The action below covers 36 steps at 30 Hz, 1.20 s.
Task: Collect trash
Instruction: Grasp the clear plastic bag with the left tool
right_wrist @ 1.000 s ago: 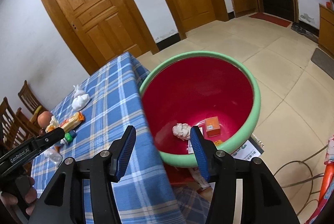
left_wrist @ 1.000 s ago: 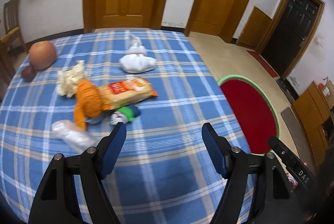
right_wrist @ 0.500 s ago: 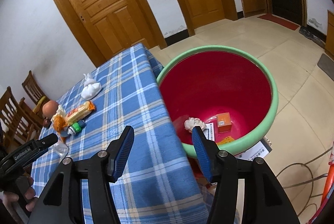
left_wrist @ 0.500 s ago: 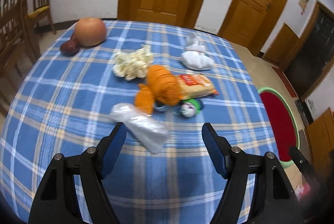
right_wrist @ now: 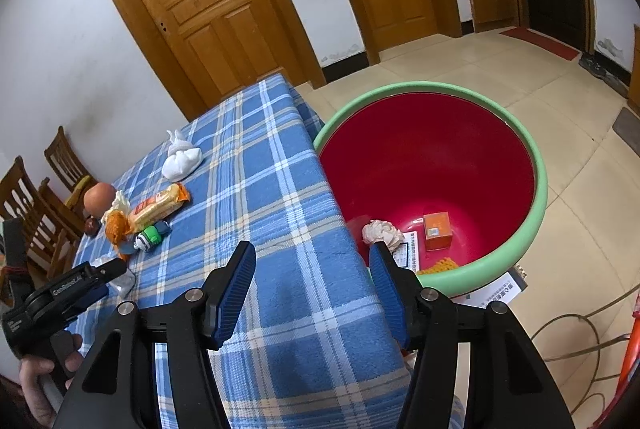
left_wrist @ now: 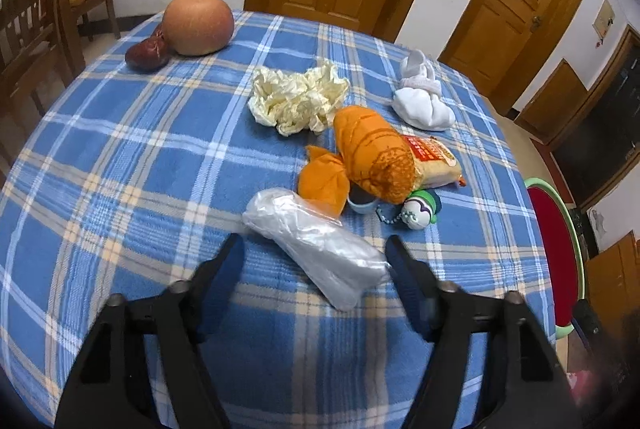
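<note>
The left gripper is hanging over the blue plaid table, its jaws closing around the near end of a crumpled clear plastic bag, pads not yet pressing it. Right of that, the right gripper is standing spread and empty above the table edge, beside the red bin holding trash.

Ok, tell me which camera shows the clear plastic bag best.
The left wrist view: the clear plastic bag lies whole, just ahead of the closing left claw. The right wrist view shows only a sliver behind that claw.
</note>
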Available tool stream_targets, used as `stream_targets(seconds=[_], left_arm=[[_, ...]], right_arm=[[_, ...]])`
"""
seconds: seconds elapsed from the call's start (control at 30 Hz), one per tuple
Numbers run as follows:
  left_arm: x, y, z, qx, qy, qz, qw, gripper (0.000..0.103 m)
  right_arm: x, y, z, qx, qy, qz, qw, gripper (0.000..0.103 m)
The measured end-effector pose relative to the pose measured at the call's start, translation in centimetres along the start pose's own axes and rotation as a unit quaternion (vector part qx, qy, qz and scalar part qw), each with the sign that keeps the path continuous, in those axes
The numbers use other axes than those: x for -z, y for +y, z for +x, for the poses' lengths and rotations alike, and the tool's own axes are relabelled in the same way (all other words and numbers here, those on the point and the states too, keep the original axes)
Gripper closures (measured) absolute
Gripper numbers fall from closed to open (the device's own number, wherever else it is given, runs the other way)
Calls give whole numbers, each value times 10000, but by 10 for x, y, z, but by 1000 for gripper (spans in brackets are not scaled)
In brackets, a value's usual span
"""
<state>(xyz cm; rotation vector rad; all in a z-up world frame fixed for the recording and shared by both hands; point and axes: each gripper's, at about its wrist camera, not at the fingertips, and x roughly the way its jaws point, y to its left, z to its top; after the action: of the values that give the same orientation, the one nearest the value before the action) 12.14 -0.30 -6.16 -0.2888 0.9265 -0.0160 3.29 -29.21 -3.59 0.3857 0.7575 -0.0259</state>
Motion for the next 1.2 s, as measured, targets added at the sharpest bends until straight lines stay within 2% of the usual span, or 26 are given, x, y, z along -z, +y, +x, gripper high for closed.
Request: stream_targets(seconds=[0.07, 0.17, 0.43, 0.63, 0.9, 1.2], left_arm=[[-1, 3, 0, 76, -2, 5, 10000, 53], [-1, 7, -2, 227, 22, -34, 9997, 55], [3, 18, -14, 293, -35, 36, 9996, 57], [-1, 26, -32, 273, -264, 151, 9992, 57], [-6, 43, -44, 87, -406, 242, 9988, 57], [-8, 72, -48, -126, -446, 93, 9989, 57]], right_arm=[[0, 1, 1, 5, 8, -16, 10000, 42], [0, 3, 2, -2, 30, -42, 10000, 42], [1, 18, 4, -70, 84, -225, 9997, 42], [1, 37, 8, -168, 142, -433, 9988, 42], [-2, 78, 16, -425, 189, -813, 9956, 42], [-4, 137, 33, -799, 336, -1282, 9880, 42]])
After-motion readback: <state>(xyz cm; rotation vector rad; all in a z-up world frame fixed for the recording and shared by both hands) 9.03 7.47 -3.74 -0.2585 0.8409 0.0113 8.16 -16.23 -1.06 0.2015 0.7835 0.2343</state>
